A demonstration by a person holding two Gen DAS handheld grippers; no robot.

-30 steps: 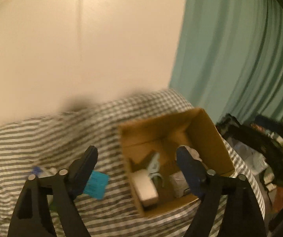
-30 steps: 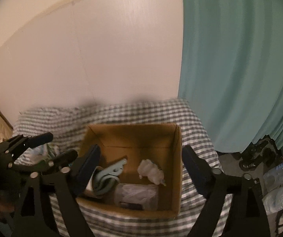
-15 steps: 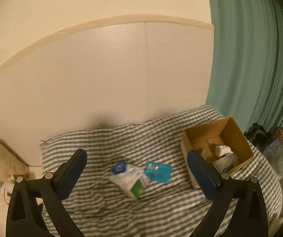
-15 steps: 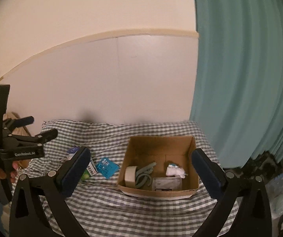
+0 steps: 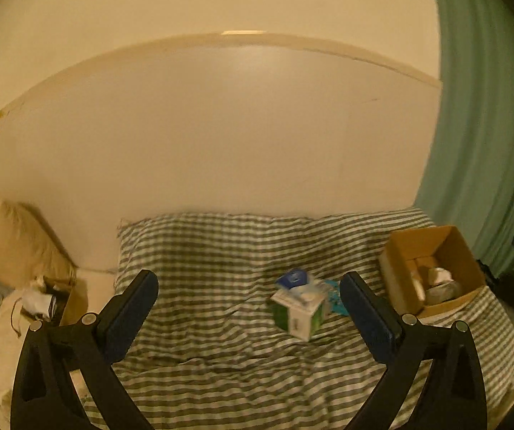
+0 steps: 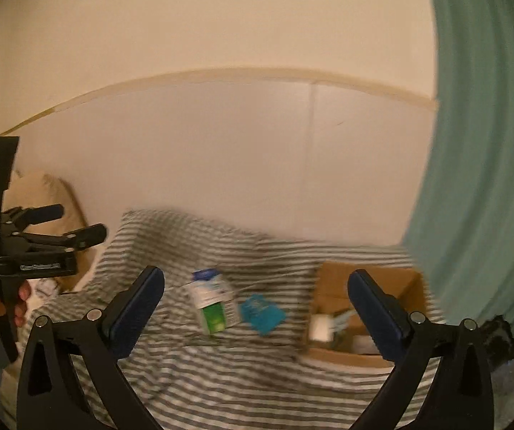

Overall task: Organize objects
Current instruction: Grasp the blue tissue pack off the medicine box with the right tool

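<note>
A white and green carton (image 5: pixel 300 308) with a blue top lies on the striped bed cover, with a flat blue packet (image 5: pixel 336 299) beside it on the right. Both also show in the right wrist view: the carton (image 6: pixel 214 302) and the packet (image 6: pixel 262 313). An open cardboard box (image 5: pixel 432 268) holding several small items stands at the right end of the bed; it also shows in the right wrist view (image 6: pixel 332 286). My left gripper (image 5: pixel 250 317) is open and empty, well back from the carton. My right gripper (image 6: pixel 257 319) is open and empty, also held back.
The striped bed cover (image 5: pixel 221 258) runs along a pale wall. A green curtain (image 5: pixel 490 125) hangs at the right. A beige pillow (image 5: pixel 13 247) and loose clutter lie at the left. The left gripper in a hand (image 6: pixel 42 243) shows at the right wrist view's left edge.
Both grippers have pulled back and up from the cardboard box. The left view has swung left, bringing the carton and packet towards the middle. Both stay open.
</note>
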